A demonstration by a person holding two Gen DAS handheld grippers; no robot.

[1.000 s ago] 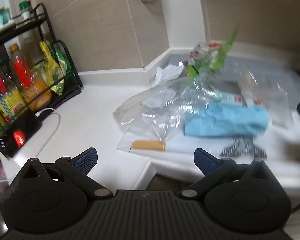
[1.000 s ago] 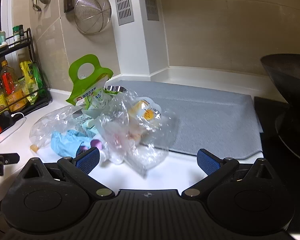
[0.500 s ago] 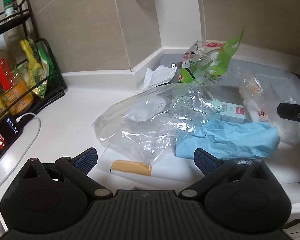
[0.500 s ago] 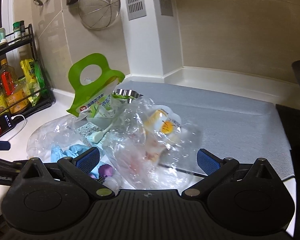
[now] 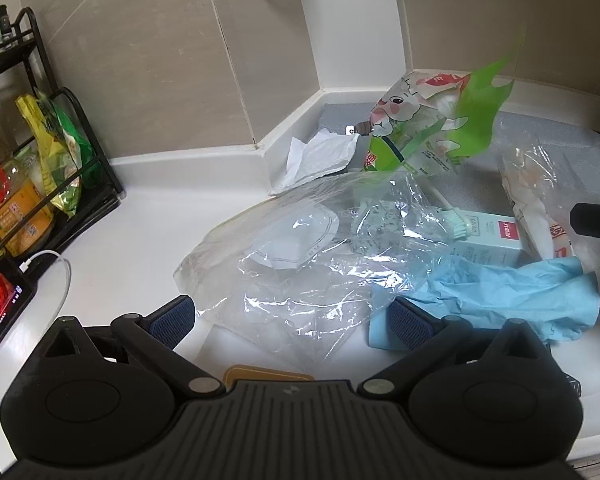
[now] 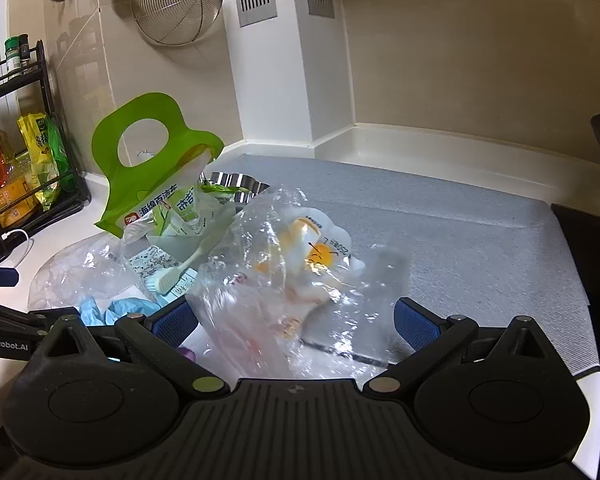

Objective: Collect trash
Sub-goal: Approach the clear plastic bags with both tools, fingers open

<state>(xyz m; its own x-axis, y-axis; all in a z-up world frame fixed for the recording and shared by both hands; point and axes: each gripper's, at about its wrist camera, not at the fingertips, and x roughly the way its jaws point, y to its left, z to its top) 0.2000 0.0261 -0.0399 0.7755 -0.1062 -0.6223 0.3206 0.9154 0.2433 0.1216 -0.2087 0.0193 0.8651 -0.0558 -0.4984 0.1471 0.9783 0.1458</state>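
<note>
Both grippers, left (image 5: pixel 290 318) and right (image 6: pixel 296 320), stood spread wide, grasping nothing. The clear plastic bag (image 5: pixel 300 256) was thin and slippery, so it could probably slide out of the pads or drag the blue glove (image 5: pixel 512 292) along.

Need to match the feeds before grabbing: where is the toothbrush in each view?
Left wrist: toothbrush right of centre, head resting on the pale box.
Right wrist: toothbrush left of centre, head toward the camera.
Shared landmark: green handled pouch behind it.
</note>
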